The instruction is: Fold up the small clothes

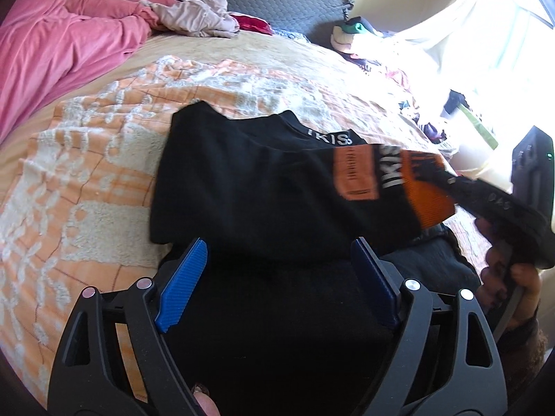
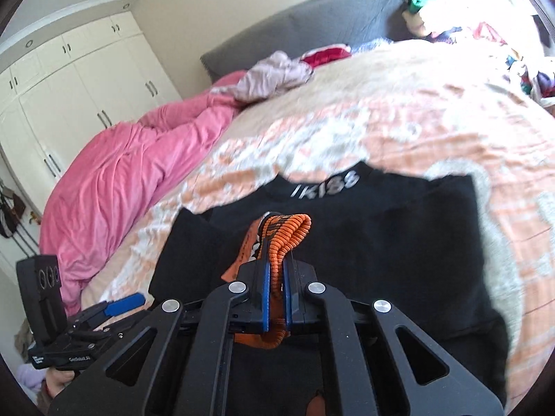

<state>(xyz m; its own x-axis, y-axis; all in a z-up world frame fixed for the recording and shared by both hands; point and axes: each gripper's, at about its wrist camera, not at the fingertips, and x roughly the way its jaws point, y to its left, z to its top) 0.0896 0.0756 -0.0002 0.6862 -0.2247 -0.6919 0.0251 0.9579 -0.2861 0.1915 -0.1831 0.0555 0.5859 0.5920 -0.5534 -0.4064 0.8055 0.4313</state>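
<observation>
Right gripper [image 2: 275, 277] clamped on orange cuff [image 2: 288, 239], centre frame. Left gripper [image 1: 277, 277] wide, empty, above black shirt [image 1: 249, 180] on bed [image 1: 86, 173]. Advise: carry sleeve across body, lay flat, avoid bunching.
</observation>
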